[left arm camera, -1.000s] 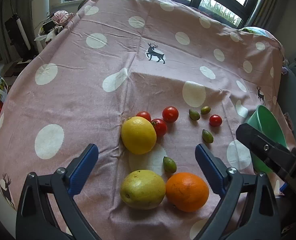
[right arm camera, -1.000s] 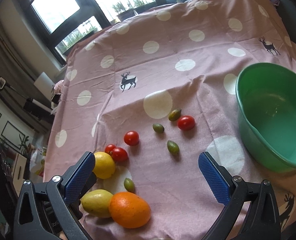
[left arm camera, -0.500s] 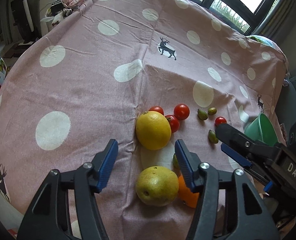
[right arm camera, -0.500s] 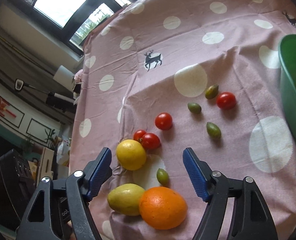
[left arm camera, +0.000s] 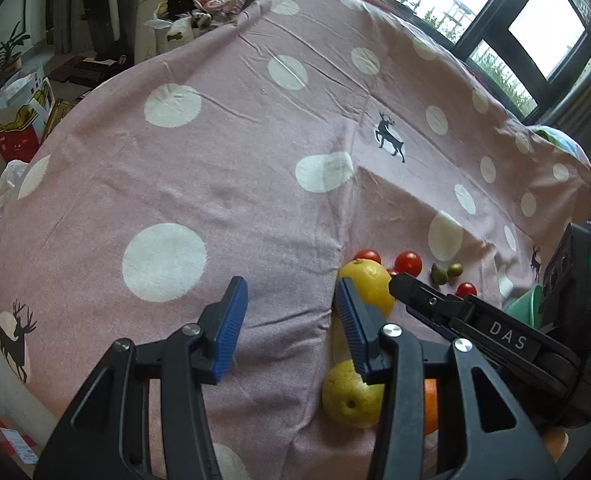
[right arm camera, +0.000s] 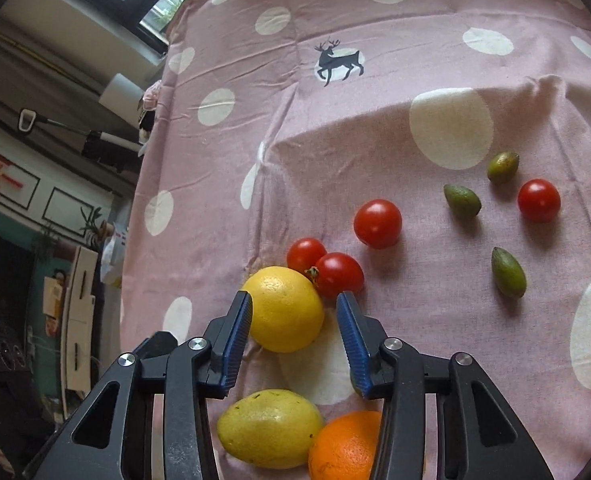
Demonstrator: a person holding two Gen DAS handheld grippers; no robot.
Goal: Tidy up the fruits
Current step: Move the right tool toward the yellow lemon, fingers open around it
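Fruit lies on a pink dotted cloth (right arm camera: 375,92). A round yellow citrus (right arm camera: 285,308) sits just ahead of my right gripper (right arm camera: 293,328), partly between its closing jaws; the right pad stands clear of it. Nearer the camera lie a yellow-green fruit (right arm camera: 269,428) and an orange (right arm camera: 343,448). Beyond are several red tomatoes (right arm camera: 377,224) and three small green fruits (right arm camera: 461,200). My left gripper (left arm camera: 291,320) hangs over bare cloth left of the citrus (left arm camera: 369,284), its jaws closing on nothing. One of the right gripper's fingers (left arm camera: 415,292) reaches in over the citrus.
A green bowl (left arm camera: 525,308) peeks out behind the right gripper at the cloth's right side. The cloth drops off at its left edge, where boxes and bags (left arm camera: 15,120) stand on the floor. Windows run along the far side.
Both pairs of jaws have narrowed a lot. The right gripper came down and closer to the yellow citrus, and the bowl left its view. The left gripper swung left, off the fruit.
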